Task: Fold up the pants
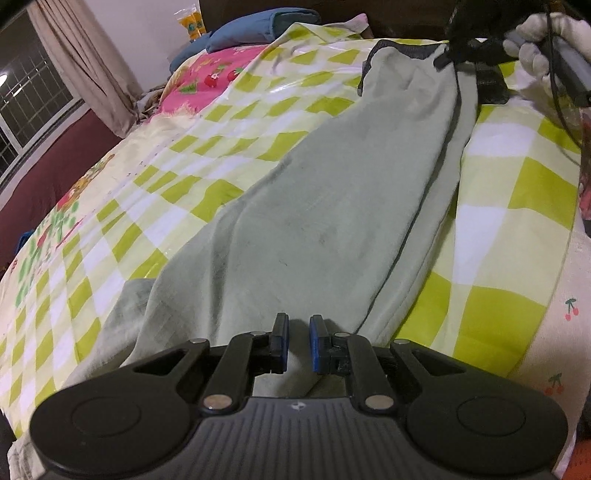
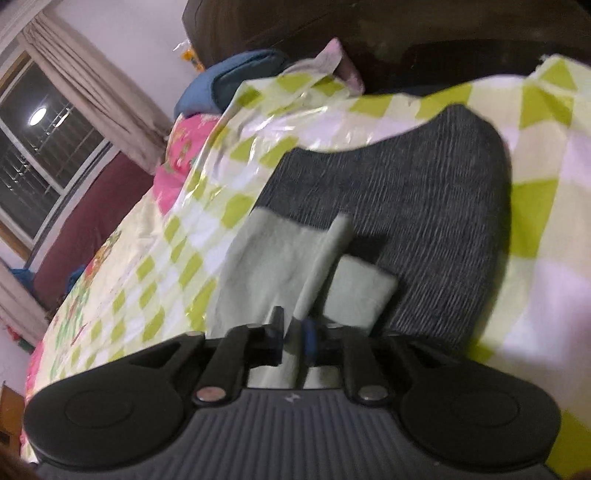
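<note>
Closest in the left wrist view, the left gripper (image 1: 297, 341) has its two blue-padded fingers drawn close together with pale green cloth bunched between them, pinching the near end of the pants (image 1: 332, 206). The pants lie stretched lengthwise over a green-and-white checked sheet (image 1: 517, 192) on the bed, running away to a dark grey waistband (image 2: 406, 206) at the far end. There the right gripper (image 2: 293, 338), held in a white-gloved hand (image 1: 543, 48), is clamped almost fully closed on a fold of the green fabric just beside the waistband. Beyond lie a blue pillow (image 1: 258, 27), a curtain (image 1: 81, 62) and a dark window (image 1: 33, 88).
</note>
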